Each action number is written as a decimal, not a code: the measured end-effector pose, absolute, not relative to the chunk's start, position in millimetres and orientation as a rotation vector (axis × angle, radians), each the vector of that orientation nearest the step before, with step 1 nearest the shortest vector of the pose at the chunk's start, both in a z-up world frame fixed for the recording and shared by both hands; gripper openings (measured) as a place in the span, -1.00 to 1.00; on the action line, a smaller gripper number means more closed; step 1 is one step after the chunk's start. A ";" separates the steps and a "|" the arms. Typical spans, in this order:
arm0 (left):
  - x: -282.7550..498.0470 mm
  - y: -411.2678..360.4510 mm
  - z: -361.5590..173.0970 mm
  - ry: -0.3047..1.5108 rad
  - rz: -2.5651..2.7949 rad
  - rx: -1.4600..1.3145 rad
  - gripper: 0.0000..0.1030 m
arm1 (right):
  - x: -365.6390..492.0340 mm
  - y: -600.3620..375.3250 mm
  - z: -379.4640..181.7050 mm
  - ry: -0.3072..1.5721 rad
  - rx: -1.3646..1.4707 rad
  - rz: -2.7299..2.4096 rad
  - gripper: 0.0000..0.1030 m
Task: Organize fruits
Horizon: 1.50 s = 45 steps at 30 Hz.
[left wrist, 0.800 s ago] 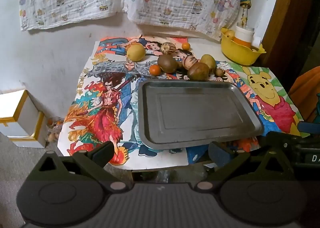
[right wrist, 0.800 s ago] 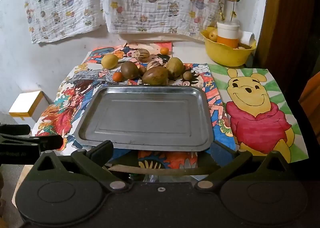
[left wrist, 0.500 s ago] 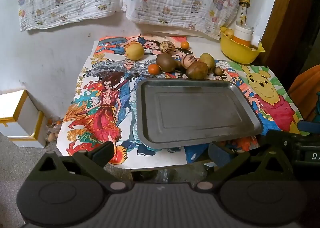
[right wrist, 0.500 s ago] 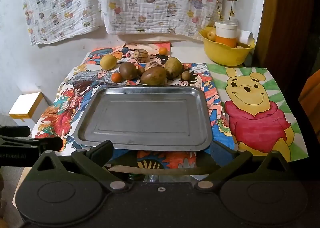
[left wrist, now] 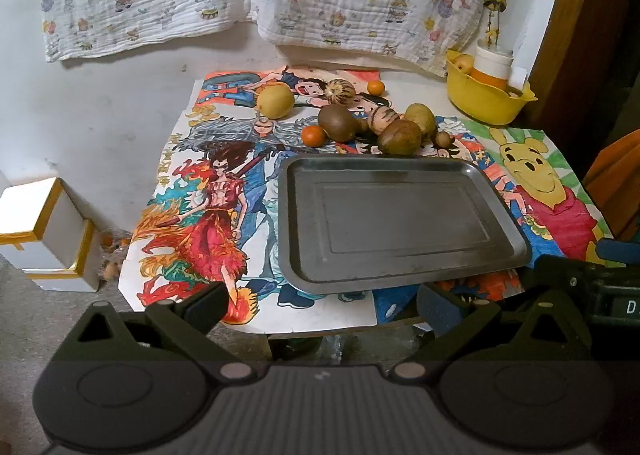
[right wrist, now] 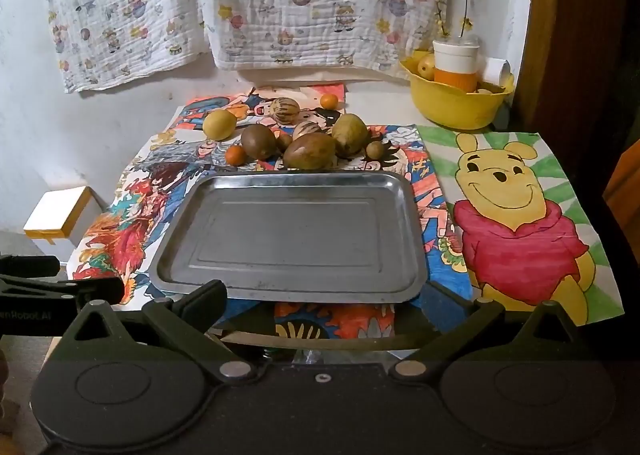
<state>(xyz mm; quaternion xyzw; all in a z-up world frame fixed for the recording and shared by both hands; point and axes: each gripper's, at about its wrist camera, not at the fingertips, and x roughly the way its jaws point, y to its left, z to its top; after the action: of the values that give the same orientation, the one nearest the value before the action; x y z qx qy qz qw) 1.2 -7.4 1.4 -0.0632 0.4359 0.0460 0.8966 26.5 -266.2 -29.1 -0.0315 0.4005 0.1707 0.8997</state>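
Both hand-held grippers wide open, nothing in either. Left hand-held gripper point(left wrist: 322, 305) hangs over the near left edge of the worktop point(left wrist: 416, 85); right hand-held gripper point(right wrist: 326, 297) sits at the near rim of the tray point(right wrist: 292, 297). Both well short of the fruit.

Tray is bare, centre of worktop. Fruit is bunched just behind its far rim: brown mango point(right wrist: 310, 151) closest to rim, green mango point(right wrist: 349, 134) behind it to the right, kiwi point(right wrist: 259, 141) to the left w/ small orange point(right wrist: 235, 155) beside it. Yellow pear point(right wrist: 219, 124), striped melon point(right wrist: 284, 110) and 2nd orange point(right wrist: 329, 100) further back. Yellow bowl point(right wrist: 452, 109) at far right holds a cup + more fruit; prob. not part of the job.

Step in hand, imo: first reach, no pick yet.

How to do it well:
- Take front items first; brown mango blocks the ones behind.
- Right goes for the mangoes, left for kiwi/orange/pear. Avoids crossing.
- Come over the tray, not across it low, so the fingers don't catch the rim.
- Round fruit rolls: straddle the widest part, close slow, don't nudge neighbours.
- Fill tray from the far side, leave gaps.
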 end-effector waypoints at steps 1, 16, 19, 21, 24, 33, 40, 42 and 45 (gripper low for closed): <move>1.7 -7.5 1.7 0.904 0.099 -0.130 0.99 | 26.6 -266.4 -29.3 0.830 -0.064 0.354 0.99; 5.6 -18.2 -0.3 0.929 0.165 -0.118 0.99 | 43.2 -274.8 -40.0 0.860 -0.038 0.396 0.99; 6.9 -18.6 -0.1 0.933 0.179 -0.117 0.99 | 46.8 -276.5 -42.2 0.870 -0.033 0.406 0.99; 7.5 -18.8 -0.1 0.938 0.192 -0.116 0.99 | 49.9 -277.9 -42.4 0.874 -0.032 0.416 0.99; 8.5 -19.7 -0.5 0.945 0.206 -0.117 0.99 | 52.9 -278.3 -42.9 0.879 -0.034 0.427 0.99; 11.7 -21.5 -3.6 0.963 0.231 -0.121 0.99 | 60.0 -280.3 -46.2 0.890 -0.039 0.447 0.99; 14.5 -23.3 -5.5 0.972 0.238 -0.118 0.99 | 61.4 -280.0 -47.4 0.891 -0.039 0.446 0.99; 15.8 -24.4 -5.9 0.975 0.240 -0.117 0.99 | 62.0 -279.8 -48.0 0.892 -0.040 0.446 0.99; 18.6 -25.4 -6.7 0.980 0.246 -0.116 0.99 | 64.7 -280.3 -50.3 0.895 -0.040 0.449 0.99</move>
<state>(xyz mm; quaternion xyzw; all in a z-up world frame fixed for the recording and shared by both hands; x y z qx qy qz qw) 18.6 -25.4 -6.7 -0.0556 0.4692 0.1177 0.8735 64.7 -280.3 -50.3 -0.0193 0.4288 0.2153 0.8771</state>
